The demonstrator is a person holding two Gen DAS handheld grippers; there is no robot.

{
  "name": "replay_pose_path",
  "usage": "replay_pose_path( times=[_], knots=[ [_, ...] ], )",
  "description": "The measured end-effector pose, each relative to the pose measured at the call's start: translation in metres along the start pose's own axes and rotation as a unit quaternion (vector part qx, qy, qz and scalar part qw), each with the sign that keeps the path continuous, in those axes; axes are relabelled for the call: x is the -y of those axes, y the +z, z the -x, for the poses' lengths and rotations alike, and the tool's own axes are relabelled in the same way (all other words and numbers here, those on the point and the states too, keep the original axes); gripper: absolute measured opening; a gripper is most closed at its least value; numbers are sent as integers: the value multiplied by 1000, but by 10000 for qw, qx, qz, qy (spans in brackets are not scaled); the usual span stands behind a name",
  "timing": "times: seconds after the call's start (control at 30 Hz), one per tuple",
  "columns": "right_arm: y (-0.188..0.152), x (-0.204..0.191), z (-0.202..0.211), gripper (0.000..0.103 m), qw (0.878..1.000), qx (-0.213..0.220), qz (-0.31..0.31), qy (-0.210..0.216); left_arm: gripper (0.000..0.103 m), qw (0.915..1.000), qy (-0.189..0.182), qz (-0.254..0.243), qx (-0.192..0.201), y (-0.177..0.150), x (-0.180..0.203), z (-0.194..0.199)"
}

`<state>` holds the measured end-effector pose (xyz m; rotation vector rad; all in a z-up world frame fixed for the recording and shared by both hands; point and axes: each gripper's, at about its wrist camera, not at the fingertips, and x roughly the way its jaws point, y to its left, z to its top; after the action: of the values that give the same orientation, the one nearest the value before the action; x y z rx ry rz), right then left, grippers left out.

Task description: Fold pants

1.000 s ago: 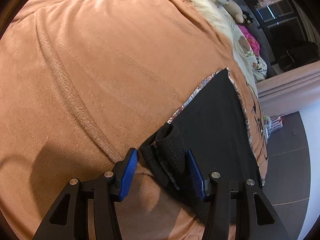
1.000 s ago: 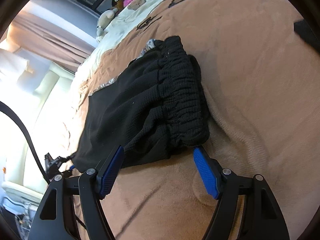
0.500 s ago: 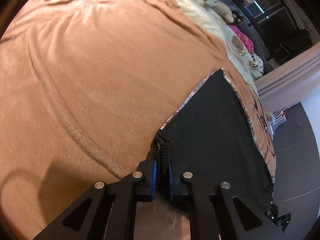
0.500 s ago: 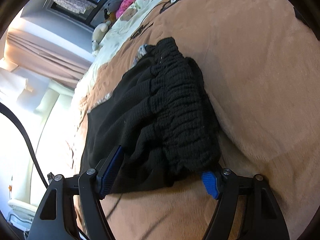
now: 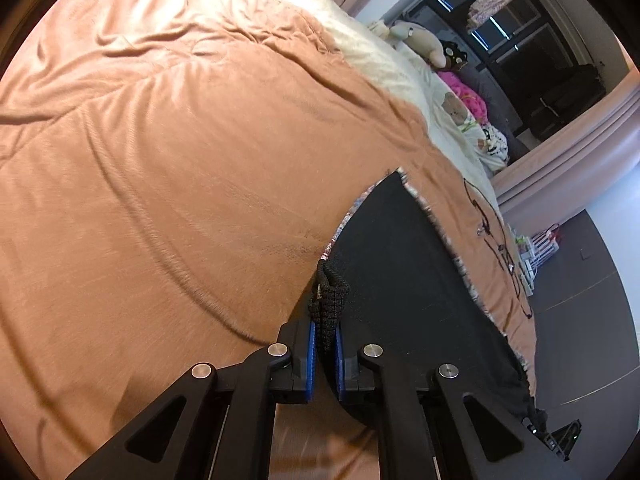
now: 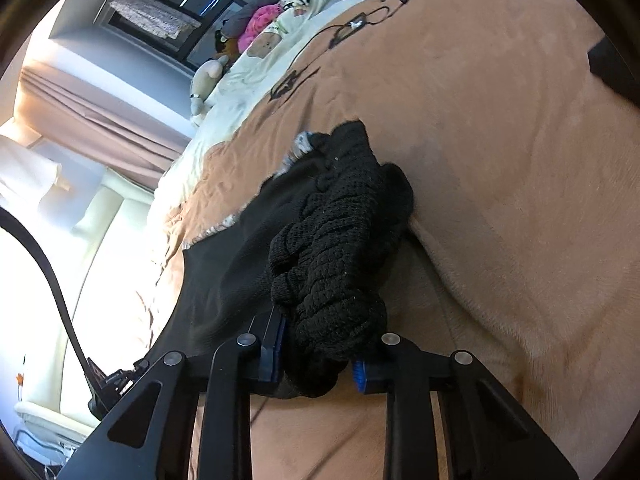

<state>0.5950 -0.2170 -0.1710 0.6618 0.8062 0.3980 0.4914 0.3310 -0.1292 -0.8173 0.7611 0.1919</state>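
Jaws of left gripper (image 5: 324, 354) clamped tight on a bunched bit of waistband (image 5: 329, 294) of the black pants (image 5: 404, 280); right gripper (image 6: 318, 354) jaws closing, pads pressing the thick gathered waistband. Pants lie spread on a tan fleece blanket (image 5: 180, 180) over the bed. Cream bedding (image 6: 256, 68) w/ stuffed toys (image 5: 424, 42) beyond, pale curtains (image 6: 104, 108), dark window (image 5: 532, 64) at far end of rm

Black pants (image 5: 404, 280) lie spread on the bed (image 5: 160, 200) near its edge, pale patterned lining showing along the sides, the ribbed elastic waistband (image 6: 336, 264) bunched and raised.
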Motion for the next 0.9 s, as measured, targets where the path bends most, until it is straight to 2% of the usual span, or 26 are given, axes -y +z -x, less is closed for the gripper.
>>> replay_pose_path(
  times=[0.13,0.57,0.9],
  knots=[
    [-2,-5,7,23,9999,-97,50,32,8,10000,31,68,41,-8,-6,26],
    [-10,-16,23,22,9974,-543,364,291,8,9983,162,458,313,-69,-52,119],
    [-9,-18,33,22,9951,-704,547,432,8,9967,176,670,420,-105,-77,163]
  ],
)
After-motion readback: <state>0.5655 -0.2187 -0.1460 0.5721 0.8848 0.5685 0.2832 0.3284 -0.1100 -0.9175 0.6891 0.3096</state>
